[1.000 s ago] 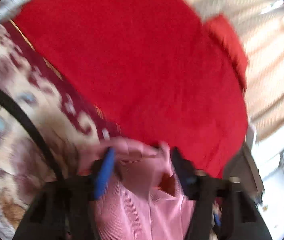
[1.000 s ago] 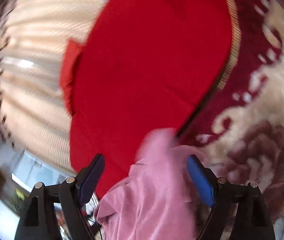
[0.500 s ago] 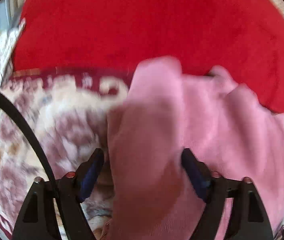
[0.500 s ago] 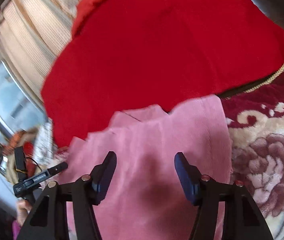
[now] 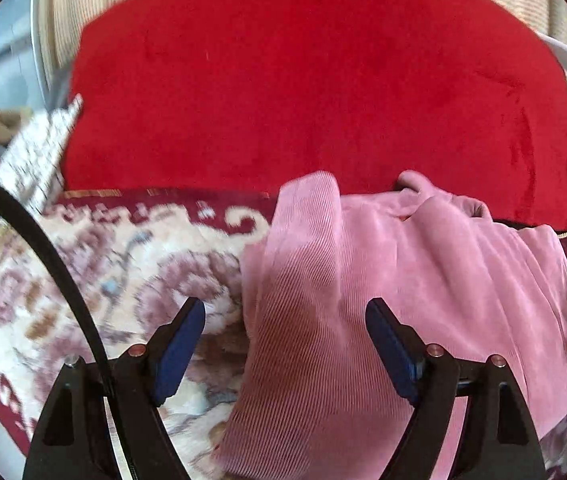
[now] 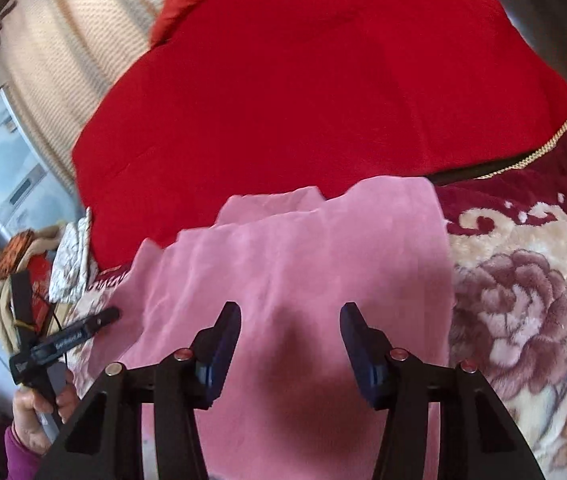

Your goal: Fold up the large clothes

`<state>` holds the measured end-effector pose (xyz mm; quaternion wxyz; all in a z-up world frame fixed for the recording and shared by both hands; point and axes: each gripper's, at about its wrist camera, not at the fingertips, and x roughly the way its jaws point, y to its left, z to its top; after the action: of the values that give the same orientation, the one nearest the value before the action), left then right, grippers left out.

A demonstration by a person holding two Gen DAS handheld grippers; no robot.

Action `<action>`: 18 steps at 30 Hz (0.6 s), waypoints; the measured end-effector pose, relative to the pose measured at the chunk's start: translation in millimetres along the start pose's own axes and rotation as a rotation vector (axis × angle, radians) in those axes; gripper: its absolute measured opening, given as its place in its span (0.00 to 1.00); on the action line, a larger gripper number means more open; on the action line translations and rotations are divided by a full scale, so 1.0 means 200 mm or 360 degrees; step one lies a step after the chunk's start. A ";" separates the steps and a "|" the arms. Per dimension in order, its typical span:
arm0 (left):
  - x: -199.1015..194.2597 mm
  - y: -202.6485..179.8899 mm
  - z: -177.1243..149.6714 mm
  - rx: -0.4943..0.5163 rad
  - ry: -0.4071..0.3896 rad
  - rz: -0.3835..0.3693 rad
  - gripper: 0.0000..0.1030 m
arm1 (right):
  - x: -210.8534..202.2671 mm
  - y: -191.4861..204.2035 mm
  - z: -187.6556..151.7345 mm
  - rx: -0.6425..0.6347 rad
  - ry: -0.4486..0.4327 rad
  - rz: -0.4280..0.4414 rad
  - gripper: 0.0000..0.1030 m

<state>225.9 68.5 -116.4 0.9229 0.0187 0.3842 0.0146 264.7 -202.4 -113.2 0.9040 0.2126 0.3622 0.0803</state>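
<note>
Left wrist view: the left gripper [image 5: 285, 334] pointed down at a bed. Its two blue-padded jaws stood wide apart and held nothing. Between and beyond them lay the pink garment [image 5: 383, 280], a ribbed, soft piece of clothing. One folded edge of it ran up between the jaws, nearer the right-hand jaw, and the pads did not press on it. To the left of the jaws was a floral blanket [image 5: 131, 264] in cream and maroon. Beyond the jaws, past the garment, spread a plain red blanket [image 5: 303, 92].

Right wrist view: the right gripper [image 6: 289, 336] hung over the same pink garment, which filled the space between and under its jaws. The jaws were partly open and closing, with the cloth below them rather than pinched; no pad visibly pressed on it. To the right of the jaws was the floral blanket, and beyond them the red blanket. Far to the left, a hand [image 6: 39, 408] held the other gripper's handle.

As a judgement of progress: the garment looked doubled over at least once, with layered edges at its far end, but it was still rumpled. Further folds and smoothing appeared to remain.
</note>
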 end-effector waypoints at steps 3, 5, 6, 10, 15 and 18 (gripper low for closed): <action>-0.08 -0.01 -0.01 0.0032 -0.0073 0.0061 0.81 | -0.03 0.04 -0.02 0.0011 0.0026 0.0018 0.54; -0.12 0.00 -0.03 0.0045 -0.0109 0.0085 0.81 | -0.04 0.07 -0.05 -0.0013 0.0032 0.0005 0.54; -0.15 -0.01 -0.03 0.0052 -0.0124 0.0094 0.81 | -0.04 0.09 -0.07 -0.0024 0.0040 -0.0005 0.54; -0.19 -0.01 -0.03 0.0058 -0.0157 0.0097 0.81 | 0.03 0.11 -0.13 -0.0025 0.0129 -0.0039 0.54; -0.17 0.00 -0.03 0.0081 -0.0154 0.0132 0.81 | 0.14 0.08 -0.16 -0.0016 0.0264 -0.0082 0.54; -0.11 0.01 -0.03 0.0082 -0.0119 0.0158 0.81 | 0.09 0.09 -0.11 -0.0031 0.0168 -0.0062 0.55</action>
<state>206.6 70.6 -105.0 0.9339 0.0621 0.3485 0.0496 263.3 -173.9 -130.0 0.8870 0.1920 0.4127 0.0773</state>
